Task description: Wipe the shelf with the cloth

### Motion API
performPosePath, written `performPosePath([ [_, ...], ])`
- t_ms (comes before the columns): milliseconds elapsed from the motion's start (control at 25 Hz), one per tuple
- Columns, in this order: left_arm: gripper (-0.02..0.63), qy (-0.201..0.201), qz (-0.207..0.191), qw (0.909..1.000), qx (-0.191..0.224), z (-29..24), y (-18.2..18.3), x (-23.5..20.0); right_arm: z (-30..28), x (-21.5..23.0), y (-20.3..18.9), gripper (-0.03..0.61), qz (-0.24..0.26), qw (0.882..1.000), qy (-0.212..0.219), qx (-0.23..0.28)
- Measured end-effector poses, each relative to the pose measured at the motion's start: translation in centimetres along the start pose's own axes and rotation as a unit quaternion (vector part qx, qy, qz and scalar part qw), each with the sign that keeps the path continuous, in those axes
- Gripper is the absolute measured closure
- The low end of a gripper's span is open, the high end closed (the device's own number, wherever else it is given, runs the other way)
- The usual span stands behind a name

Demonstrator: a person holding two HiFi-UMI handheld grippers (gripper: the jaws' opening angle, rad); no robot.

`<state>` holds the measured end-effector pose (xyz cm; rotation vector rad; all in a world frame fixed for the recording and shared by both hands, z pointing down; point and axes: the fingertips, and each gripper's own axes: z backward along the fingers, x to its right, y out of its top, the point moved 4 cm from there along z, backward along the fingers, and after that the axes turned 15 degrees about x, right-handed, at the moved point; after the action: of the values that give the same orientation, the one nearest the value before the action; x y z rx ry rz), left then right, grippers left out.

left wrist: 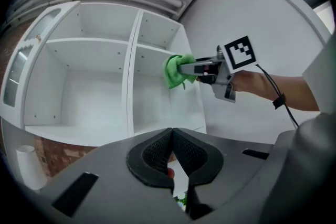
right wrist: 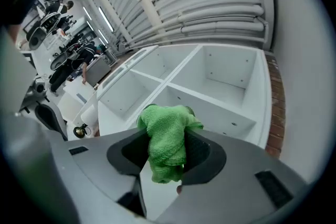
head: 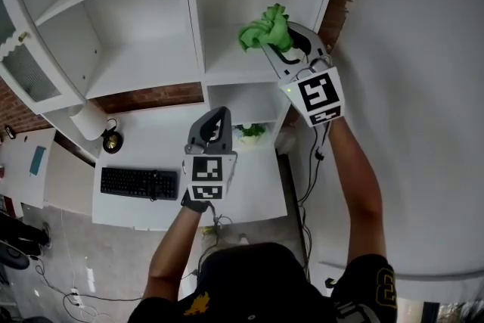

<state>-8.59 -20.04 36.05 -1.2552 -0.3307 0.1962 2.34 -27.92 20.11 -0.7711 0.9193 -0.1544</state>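
Observation:
A bunched green cloth (head: pixel 266 29) is clamped in my right gripper (head: pixel 281 44), raised in front of the right-hand bay of the white shelf unit (head: pixel 198 11). In the right gripper view the cloth (right wrist: pixel 167 140) fills the gap between the jaws, with the shelf (right wrist: pixel 210 98) beyond and apart from it. The left gripper view shows the cloth (left wrist: pixel 177 71) and right gripper (left wrist: pixel 198 67) just off the shelf's right side panel. My left gripper (head: pixel 217 117) hangs lower over the desk, jaws closed together and empty (left wrist: pixel 171 136).
Below the shelf stands a white desk (head: pixel 151 140) with a black keyboard (head: pixel 140 182), a small brass bell-like object (head: pixel 112 141), a paper roll (head: pixel 89 119) and a little green plant (head: pixel 250 132). A white wall (head: pixel 423 87) runs along the right.

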Motion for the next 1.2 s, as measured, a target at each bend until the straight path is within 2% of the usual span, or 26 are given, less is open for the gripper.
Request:
performPosePath([
  [200,0.597,-0.004,0.000,0.9999,0.011,-1.8,0.8,-2.3,-7.2,-0.2,-2.4,0.425,0.032,0.998,0.050,-0.026],
  [440,0.597,0.006,0.001,1.0000,0.006,-2.8,0.3,-4.5,-13.6,-1.7,-8.5,0.425,0.052,0.987,0.130,-0.075],
  [720,0.597,0.000,0.005,1.0000,0.001,-3.9,-0.5,-4.8,-19.7,-3.3,-16.6,0.426,0.065,0.967,0.203,-0.137],
  [920,0.597,0.004,0.007,1.0000,0.003,-4.4,-0.5,-5.6,-22.2,-5.0,-21.9,0.428,0.101,0.943,0.256,-0.190],
  [1080,0.597,0.014,0.018,0.9997,-0.005,-4.0,-1.2,-6.1,-23.3,-6.4,-25.0,0.431,0.130,0.927,0.275,-0.219],
  [1200,0.597,0.019,0.016,0.9997,-0.007,-4.4,-1.7,-6.6,-23.4,-6.5,-25.4,0.439,0.157,0.924,0.278,-0.210],
])
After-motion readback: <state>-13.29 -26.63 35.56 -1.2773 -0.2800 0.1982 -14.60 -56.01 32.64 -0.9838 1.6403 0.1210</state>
